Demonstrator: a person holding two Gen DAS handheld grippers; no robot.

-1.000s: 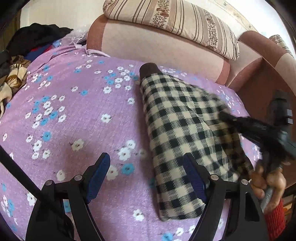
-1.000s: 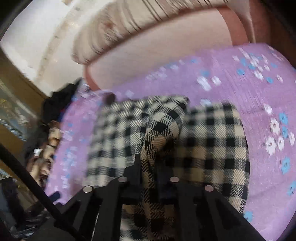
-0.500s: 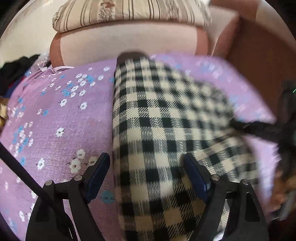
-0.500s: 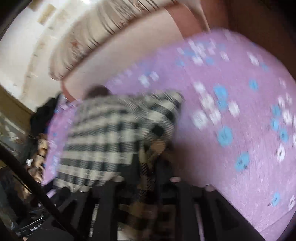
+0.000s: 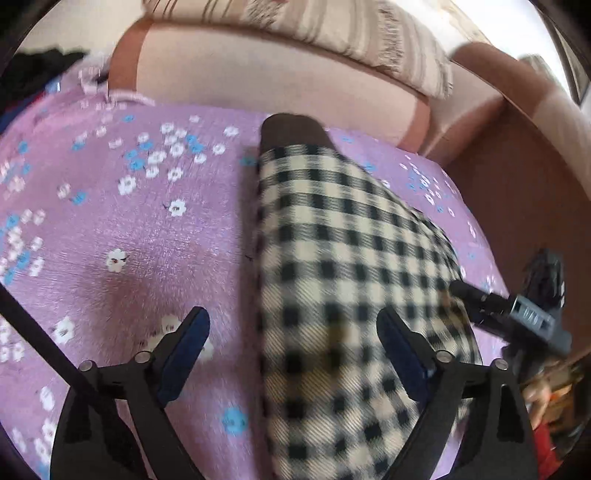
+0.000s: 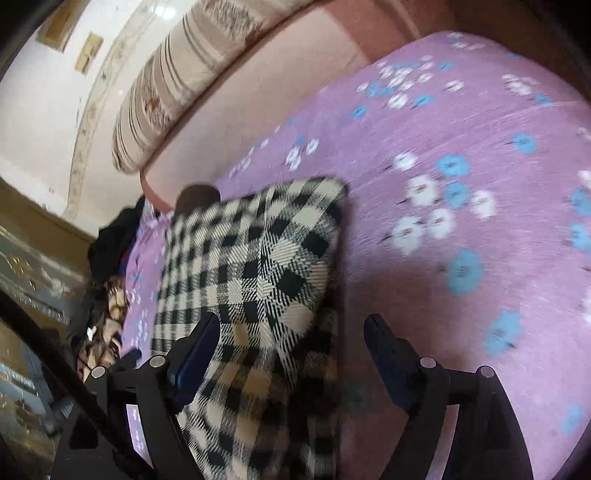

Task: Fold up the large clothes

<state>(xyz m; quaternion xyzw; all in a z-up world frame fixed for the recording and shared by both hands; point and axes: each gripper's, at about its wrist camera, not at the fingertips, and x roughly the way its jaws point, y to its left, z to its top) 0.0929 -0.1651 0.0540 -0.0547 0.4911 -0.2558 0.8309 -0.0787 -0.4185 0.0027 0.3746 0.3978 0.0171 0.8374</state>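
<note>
A black-and-cream checked garment point(image 5: 343, 280) with a dark brown waistband lies folded in a long strip on the purple flowered sheet point(image 5: 147, 243). My left gripper point(image 5: 293, 343) is open, its jaws on either side of the garment's left edge near the front. My right gripper point(image 6: 291, 350) is open over the near end of the same garment point(image 6: 266, 258); it also shows in the left wrist view point(image 5: 509, 310) at the garment's right edge.
A pink sofa back point(image 5: 280, 77) with a striped cushion point(image 5: 332, 33) runs behind the sheet. A pile of dark and patterned clothes point(image 6: 107, 288) lies at the far left end. A brown armrest point(image 5: 524, 177) borders the right side.
My right gripper was shut on a fold of the checked garment and has opened and let it go. The garment now lies flatter. My left gripper shifted slightly left.
</note>
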